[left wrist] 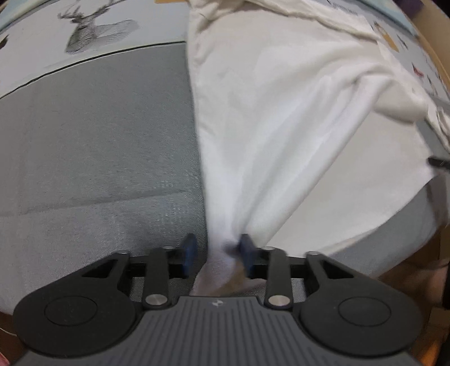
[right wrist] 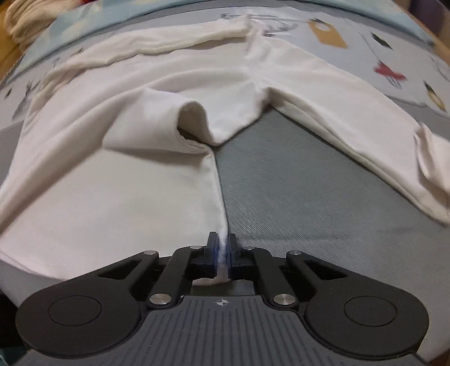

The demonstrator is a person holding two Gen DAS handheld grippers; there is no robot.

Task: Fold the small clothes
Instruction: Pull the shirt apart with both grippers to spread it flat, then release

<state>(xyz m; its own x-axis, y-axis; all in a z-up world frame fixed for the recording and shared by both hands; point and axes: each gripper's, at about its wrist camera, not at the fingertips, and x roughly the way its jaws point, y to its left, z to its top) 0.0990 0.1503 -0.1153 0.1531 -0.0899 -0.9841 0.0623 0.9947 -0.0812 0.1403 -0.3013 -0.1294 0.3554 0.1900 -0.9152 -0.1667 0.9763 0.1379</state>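
A white long-sleeved top (right wrist: 118,180) lies spread on a grey cloth surface (right wrist: 295,197). One sleeve (right wrist: 351,124) runs out to the right, the other (right wrist: 157,115) is folded over the body. My right gripper (right wrist: 222,247) is shut on the hem corner of the top. In the left wrist view the same white top (left wrist: 270,118) fills the middle and right. My left gripper (left wrist: 216,250) has its jaws apart with a bunched corner of the fabric between them; the cloth touches the right finger (left wrist: 247,247) only.
A pale printed sheet with a deer drawing (left wrist: 84,31) and small coloured pictures (right wrist: 388,70) lies beyond the grey cloth. A cream pile of cloth (right wrist: 25,19) sits at the far left. A wooden edge (left wrist: 433,48) runs along the right.
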